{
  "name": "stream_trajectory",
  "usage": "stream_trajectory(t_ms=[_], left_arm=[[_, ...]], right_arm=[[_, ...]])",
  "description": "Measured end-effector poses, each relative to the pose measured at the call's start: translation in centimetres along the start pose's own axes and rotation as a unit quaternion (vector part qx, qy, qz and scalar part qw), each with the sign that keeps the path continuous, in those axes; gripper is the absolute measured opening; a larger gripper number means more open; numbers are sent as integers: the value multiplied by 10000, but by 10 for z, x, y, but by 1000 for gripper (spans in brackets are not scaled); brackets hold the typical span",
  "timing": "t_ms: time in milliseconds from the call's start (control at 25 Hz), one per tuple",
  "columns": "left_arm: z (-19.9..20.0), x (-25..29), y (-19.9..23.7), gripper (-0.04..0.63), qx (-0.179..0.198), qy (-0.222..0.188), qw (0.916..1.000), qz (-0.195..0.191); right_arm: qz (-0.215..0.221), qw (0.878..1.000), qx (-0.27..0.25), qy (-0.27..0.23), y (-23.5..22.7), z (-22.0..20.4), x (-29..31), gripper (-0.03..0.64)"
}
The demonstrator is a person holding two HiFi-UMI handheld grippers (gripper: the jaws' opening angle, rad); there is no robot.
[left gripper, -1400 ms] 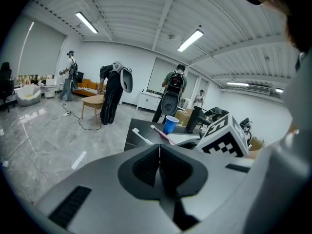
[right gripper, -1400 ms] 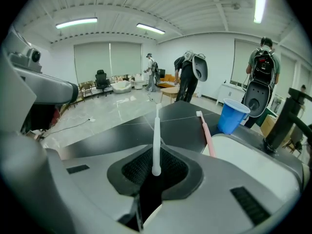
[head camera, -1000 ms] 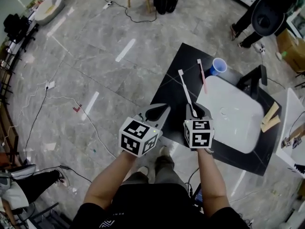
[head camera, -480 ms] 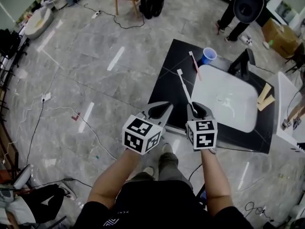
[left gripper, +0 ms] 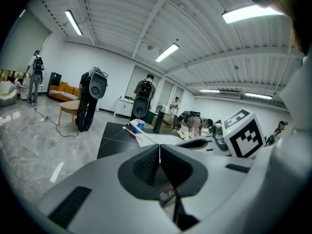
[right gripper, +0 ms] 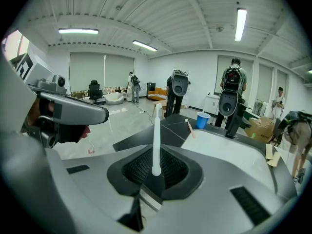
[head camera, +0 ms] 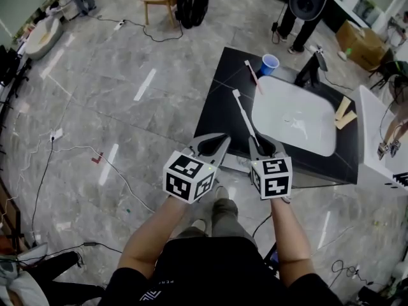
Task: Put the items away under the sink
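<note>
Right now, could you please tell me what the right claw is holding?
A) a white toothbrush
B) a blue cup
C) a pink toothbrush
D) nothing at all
A: the right gripper view shows the right claw shut on the handle end of the white toothbrush, which sticks out ahead of it, while the blue cup and the pink toothbrush sit on the black counter beside the sink.

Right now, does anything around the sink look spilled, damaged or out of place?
Nothing spilled or damaged. The pink toothbrush lies loose on the black counter beside the sink, near the upright blue cup; the right gripper is shut on a white toothbrush.
</note>
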State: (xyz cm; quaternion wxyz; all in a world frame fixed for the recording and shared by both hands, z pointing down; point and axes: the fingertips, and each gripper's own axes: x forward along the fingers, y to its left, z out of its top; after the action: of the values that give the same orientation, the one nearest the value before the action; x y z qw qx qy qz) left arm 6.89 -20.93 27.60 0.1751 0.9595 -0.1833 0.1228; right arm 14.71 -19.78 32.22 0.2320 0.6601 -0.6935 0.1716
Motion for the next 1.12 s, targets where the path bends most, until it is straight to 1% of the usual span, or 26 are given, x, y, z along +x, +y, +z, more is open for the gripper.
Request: stream_trajectory(t_ms=[440,840,960,1120], left_arm=[[-38,-51,-43,11,99,49,9998,-136],[-77,-74,-79,11,117,234,9987,-446],[-87,-71,-91,11,190,285,9980,-531],[-98,-68,-101,11,225,351,9979,-498]], right_arm=[[-91,9996,205,-161,40,-32,-60,60],[-223,9992,346,4,67,-80,-111,60],[-138,9991,389,2,69,-91,-121,60],[153,9981,588,-75,67,-103,-123,60]])
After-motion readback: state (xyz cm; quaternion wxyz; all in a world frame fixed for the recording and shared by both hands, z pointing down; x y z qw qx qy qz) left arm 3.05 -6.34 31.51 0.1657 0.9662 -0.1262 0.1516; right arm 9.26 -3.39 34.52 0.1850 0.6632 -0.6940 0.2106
